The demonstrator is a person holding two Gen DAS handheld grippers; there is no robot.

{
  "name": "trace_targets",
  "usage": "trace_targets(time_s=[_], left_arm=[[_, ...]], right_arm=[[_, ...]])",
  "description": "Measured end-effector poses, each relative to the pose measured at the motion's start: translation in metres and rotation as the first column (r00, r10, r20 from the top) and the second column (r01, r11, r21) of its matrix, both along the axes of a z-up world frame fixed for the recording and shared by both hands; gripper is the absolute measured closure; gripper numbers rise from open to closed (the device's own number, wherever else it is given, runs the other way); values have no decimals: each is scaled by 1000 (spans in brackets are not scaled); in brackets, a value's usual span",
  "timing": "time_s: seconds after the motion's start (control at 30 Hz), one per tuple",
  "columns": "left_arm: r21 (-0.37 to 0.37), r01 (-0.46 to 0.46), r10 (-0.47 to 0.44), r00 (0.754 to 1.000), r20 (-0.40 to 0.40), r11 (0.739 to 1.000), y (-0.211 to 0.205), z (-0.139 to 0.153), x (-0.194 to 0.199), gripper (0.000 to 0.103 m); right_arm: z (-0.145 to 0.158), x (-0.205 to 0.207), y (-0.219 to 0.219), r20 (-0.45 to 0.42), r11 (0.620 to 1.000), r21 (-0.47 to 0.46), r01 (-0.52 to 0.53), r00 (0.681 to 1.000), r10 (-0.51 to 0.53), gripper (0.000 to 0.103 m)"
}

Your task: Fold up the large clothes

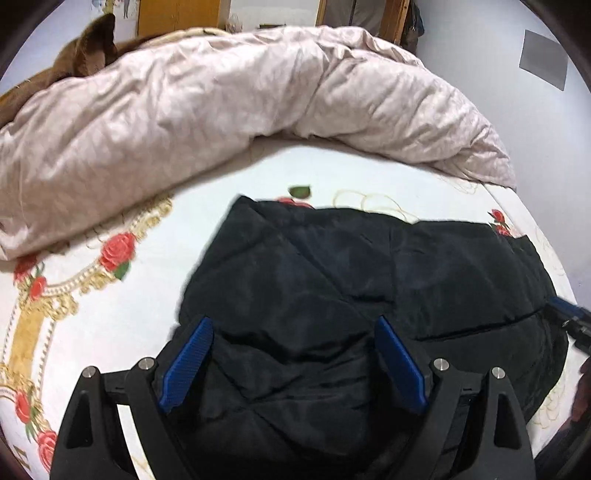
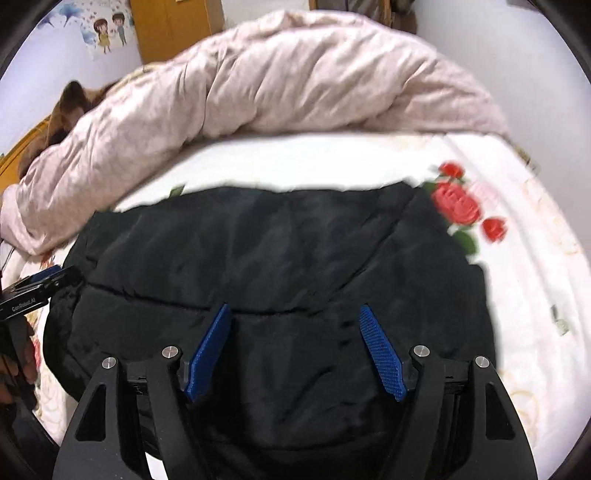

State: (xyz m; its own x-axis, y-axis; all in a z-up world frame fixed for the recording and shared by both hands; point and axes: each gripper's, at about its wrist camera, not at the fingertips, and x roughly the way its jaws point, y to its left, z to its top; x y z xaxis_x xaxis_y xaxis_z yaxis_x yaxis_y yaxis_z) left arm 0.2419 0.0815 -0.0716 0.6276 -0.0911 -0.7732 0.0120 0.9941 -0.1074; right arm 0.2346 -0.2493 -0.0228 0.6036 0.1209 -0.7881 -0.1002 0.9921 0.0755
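Blue ribbed fingers (image 1: 190,363) of the left gripper (image 1: 291,365) stand wide apart above a black padded jacket (image 1: 332,295), nothing pinched between them; the right gripper (image 2: 295,350) hangs the same way, its fingers (image 2: 382,354) spread over the dark quilted cloth with no fold caught. The jacket lies bunched in a thick, roughly folded heap at the near edge of the bed, a stitched seam running across it just beyond the right gripper's tips. Each tool shows at the border of the other's view: the left one, gripped by a person's hand (image 2: 22,354), sits at the jacket's left side, the right one at its right side. Under the jacket spreads a white bedsheet (image 1: 122,306) printed with red roses and gold scrollwork. A crumpled pale pink duvet (image 1: 184,110) is heaped along the far edge of the bed, well apart from the jacket, with a brown furry blanket (image 1: 88,55) behind it at the far left corner. A wooden wardrobe (image 2: 173,26) and a cartoon wall sticker (image 2: 107,29) back the scene.
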Motion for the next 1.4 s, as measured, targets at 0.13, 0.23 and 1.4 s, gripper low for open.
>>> trace_targets(time_s=[0.13, 0.23, 1.4], left_arm=[[2, -44, 44, 998, -44, 999, 16, -16, 12, 12], [-16, -42, 41, 997, -58, 999, 15, -27, 16, 12], [-80, -103, 95, 990, -107, 991, 69, -46, -10, 22]], right_arm=[[-11, 11, -42, -19, 994, -38, 103, 994, -104, 31], [-31, 18, -62, -72, 989, -35, 147, 986, -149, 31], [-51, -13, -131, -133, 969, 60, 241, 964, -232, 28]])
